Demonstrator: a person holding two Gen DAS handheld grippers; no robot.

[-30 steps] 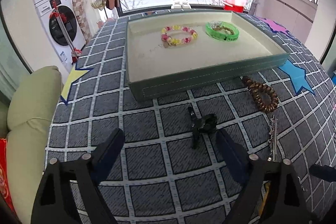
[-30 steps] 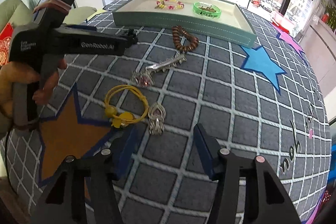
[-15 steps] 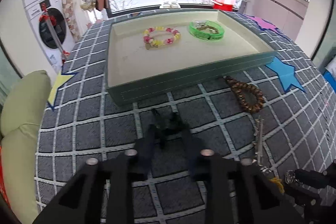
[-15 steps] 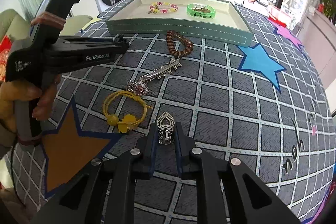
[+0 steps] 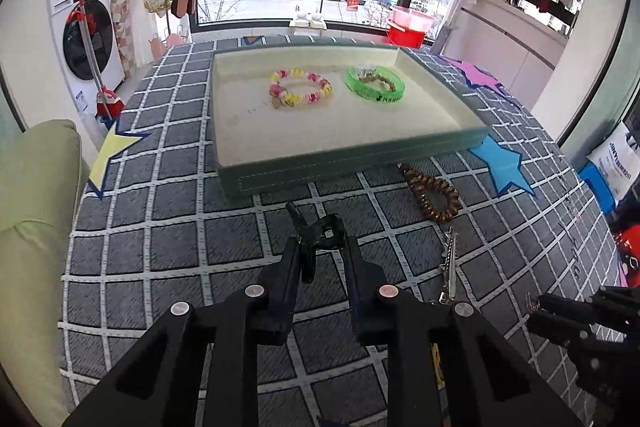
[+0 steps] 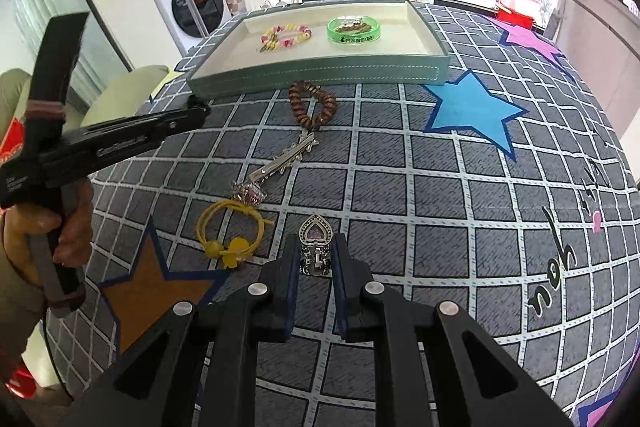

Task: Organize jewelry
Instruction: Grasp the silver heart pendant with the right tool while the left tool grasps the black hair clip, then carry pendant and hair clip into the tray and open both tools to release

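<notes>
Left gripper [image 5: 320,247]: I am clenching it on the black hair clip [image 5: 316,233]; the clip is sitting just near of the tray's front wall
Right gripper [image 6: 316,259]: I am gripping the silver heart clip [image 6: 316,245] between its pads; the yellow hair tie [image 6: 230,231] is lying just to its left
Tray [image 5: 340,169]: it is holding the pink-and-yellow bead bracelet [image 5: 300,87] on the left and the green bangle [image 5: 375,89] on the right
Cloth: the brown bead bracelet [image 6: 312,105] is lying near the tray's front; the silver hairpin [image 6: 276,167] is lying nearer to me
</notes>
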